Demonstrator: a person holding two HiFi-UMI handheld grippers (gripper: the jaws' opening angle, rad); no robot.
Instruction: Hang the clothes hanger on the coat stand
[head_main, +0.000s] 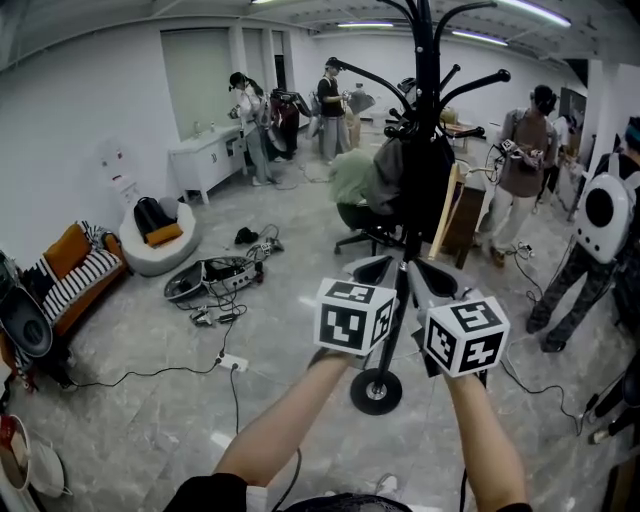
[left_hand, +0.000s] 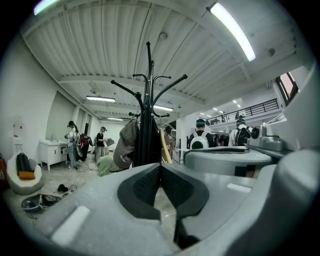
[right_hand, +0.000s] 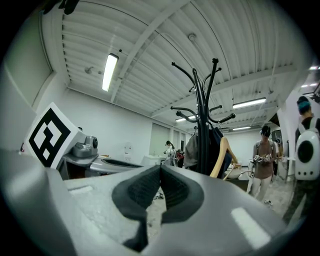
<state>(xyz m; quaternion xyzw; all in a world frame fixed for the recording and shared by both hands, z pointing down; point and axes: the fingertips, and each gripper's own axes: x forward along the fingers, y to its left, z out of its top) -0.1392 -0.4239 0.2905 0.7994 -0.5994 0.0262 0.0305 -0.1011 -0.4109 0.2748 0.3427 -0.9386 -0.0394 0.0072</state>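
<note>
Left gripper (left_hand: 160, 168): jaws fully together, the dark pads meeting along one seam, nothing between them. In the head view it sits just left of centre, below the middle of the frame, with its marker cube (head_main: 355, 316) facing the camera.

Right gripper (right_hand: 160, 170): jaws likewise closed pad to pad, with nothing held. Its marker cube (head_main: 464, 336) appears just right of centre in the head view, close beside the left one.

Coat stand (head_main: 424, 40): a black upright pole with curved hook arms, running from the top centre of the head view down between the two grippers to a round base (head_main: 377, 390) on the grey floor (head_main: 130, 420). Both gripper views look up at it against the ceiling.

Clothes hanger (right_hand: 225, 154): light wood, at the right side of the stand, touching the dark garments (head_main: 428, 190) that hang there. It shows right of centre in the right gripper view and as a pale strip at the centre of the left gripper view. Which hook carries it cannot be made out. Neither gripper touches it.

Surroundings:
- grey-green garment (head_main: 352, 180) on the stand's left side
- white round seat (head_main: 160, 250) with an orange cushion, left of frame
- striped sofa (head_main: 70, 280) at the left edge
- cables and a power strip (head_main: 232, 363) on the floor
- several people standing in the upper part of the frame
</note>
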